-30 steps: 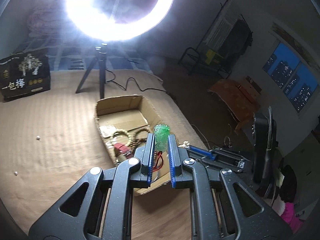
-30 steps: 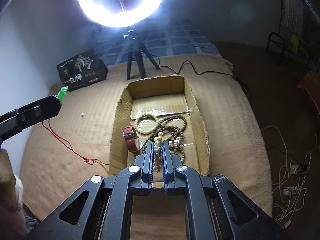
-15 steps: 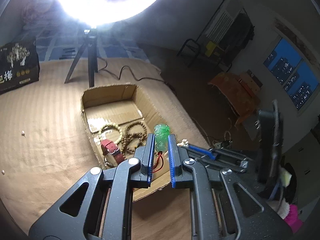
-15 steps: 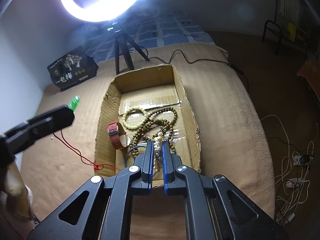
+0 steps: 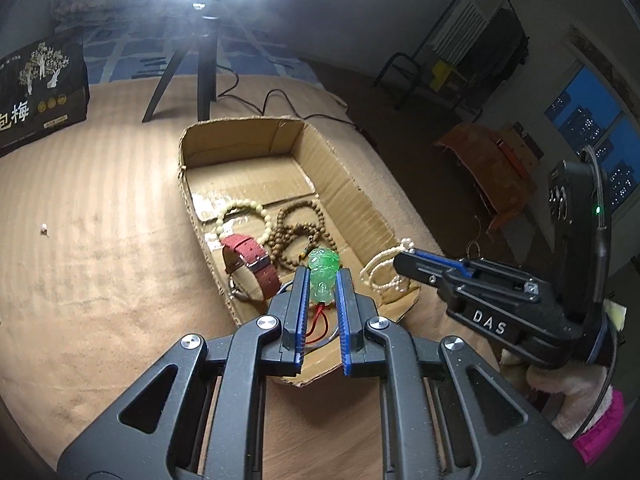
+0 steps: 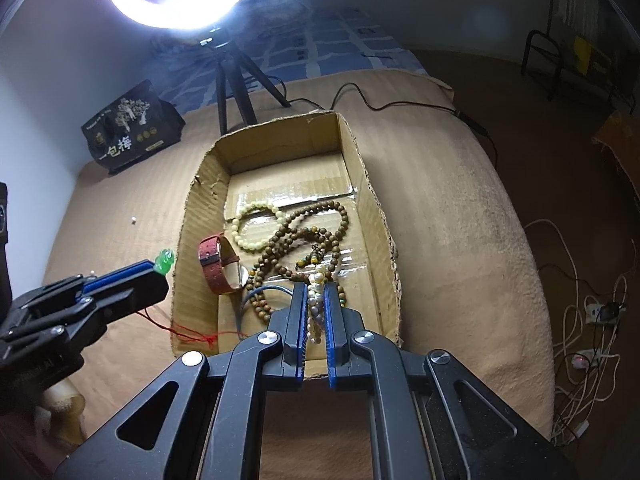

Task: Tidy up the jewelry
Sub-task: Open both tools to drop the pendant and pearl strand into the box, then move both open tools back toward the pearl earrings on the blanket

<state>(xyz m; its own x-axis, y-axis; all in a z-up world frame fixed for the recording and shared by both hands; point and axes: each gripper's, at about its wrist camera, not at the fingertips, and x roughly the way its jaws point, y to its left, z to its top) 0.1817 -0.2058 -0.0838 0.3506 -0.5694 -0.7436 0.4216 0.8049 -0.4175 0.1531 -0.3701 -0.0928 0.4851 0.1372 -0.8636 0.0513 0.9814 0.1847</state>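
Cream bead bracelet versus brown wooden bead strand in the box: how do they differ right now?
The cream bead bracelet is pale and lies as one open loop; the brown wooden bead strand is dark and far longer, coiled in several overlapping loops. The bracelet lies toward the box's left wall, by the red-strap watch; the strand spreads across the middle. Both rest on the cardboard box floor, ungripped.

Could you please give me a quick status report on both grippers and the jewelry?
Left gripper shut on green pendant, red cord trailing. Right gripper shut on pearl strand, over cardboard box. Nothing blocking.
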